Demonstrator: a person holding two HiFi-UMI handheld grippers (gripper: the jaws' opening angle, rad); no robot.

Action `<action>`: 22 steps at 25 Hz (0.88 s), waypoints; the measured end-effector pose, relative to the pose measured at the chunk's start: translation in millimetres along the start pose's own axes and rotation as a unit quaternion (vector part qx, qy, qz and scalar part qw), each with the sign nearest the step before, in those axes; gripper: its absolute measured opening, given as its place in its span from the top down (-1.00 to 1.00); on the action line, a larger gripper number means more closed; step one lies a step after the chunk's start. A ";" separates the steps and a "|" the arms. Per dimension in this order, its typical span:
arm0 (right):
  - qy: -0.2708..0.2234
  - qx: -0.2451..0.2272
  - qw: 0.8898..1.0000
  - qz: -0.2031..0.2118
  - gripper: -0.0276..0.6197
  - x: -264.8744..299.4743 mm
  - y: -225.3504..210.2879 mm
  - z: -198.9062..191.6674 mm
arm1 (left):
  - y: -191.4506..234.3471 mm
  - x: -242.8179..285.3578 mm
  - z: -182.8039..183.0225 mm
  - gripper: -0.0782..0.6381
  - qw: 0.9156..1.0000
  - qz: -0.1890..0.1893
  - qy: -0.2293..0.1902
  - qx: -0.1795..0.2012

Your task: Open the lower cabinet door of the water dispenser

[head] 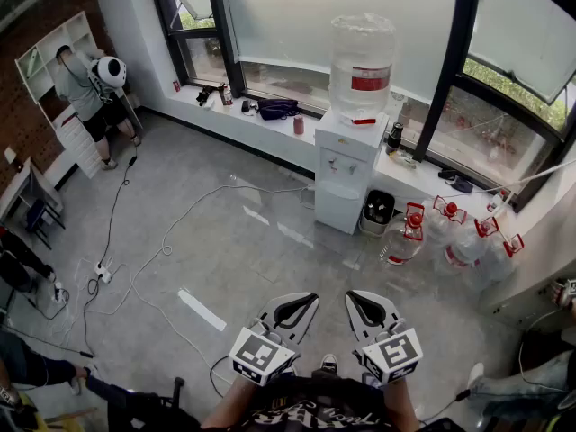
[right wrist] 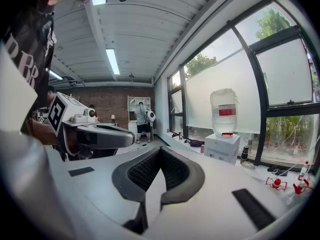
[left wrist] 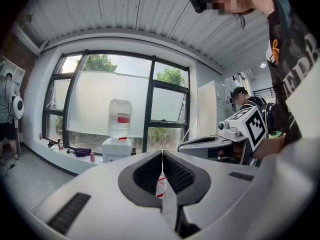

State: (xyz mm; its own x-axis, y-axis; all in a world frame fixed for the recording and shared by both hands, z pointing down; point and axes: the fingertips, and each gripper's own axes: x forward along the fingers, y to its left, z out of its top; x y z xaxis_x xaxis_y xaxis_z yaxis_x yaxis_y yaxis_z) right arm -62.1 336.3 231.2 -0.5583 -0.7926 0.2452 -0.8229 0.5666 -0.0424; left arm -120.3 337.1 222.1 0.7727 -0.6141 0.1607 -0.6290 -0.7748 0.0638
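Left gripper (head: 304, 304) and right gripper (head: 357, 301) are held side by side, each with its jaws closed tip to tip and nothing between them. The water dispenser (head: 346, 174), white and topped by a large clear bottle (head: 362, 54), stands well ahead of both claws across the grey floor (head: 225, 250), backed against the window sill (head: 261, 120); its lower cabinet door (head: 338, 207) faces the claws, shut and untouched. Ahead and to the right of the right gripper, clear jugs with red caps (head: 459, 239) cluster on the floor near the dispenser.
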 end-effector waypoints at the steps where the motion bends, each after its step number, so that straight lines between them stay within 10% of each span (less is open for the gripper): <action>1: -0.002 0.000 1.000 0.000 0.89 0.8 -2.5 0.8 | 0.7 2.0 0.6 0.73 1.000 -0.001 0.001 0.004; 22: -0.012 0.025 0.999 0.016 0.89 -13.0 -75.1 -13.3 | -20.1 65.8 4.0 0.73 1.000 0.018 0.005 0.023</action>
State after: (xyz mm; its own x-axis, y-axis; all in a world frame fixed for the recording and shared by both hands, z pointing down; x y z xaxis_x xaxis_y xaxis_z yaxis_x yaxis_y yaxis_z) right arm 8.4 307.1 244.1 -0.5863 -0.7796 0.2201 -0.8085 0.5803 -0.0980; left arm -56.5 311.7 227.4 0.7484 -0.6403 0.1728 -0.6518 -0.7583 0.0130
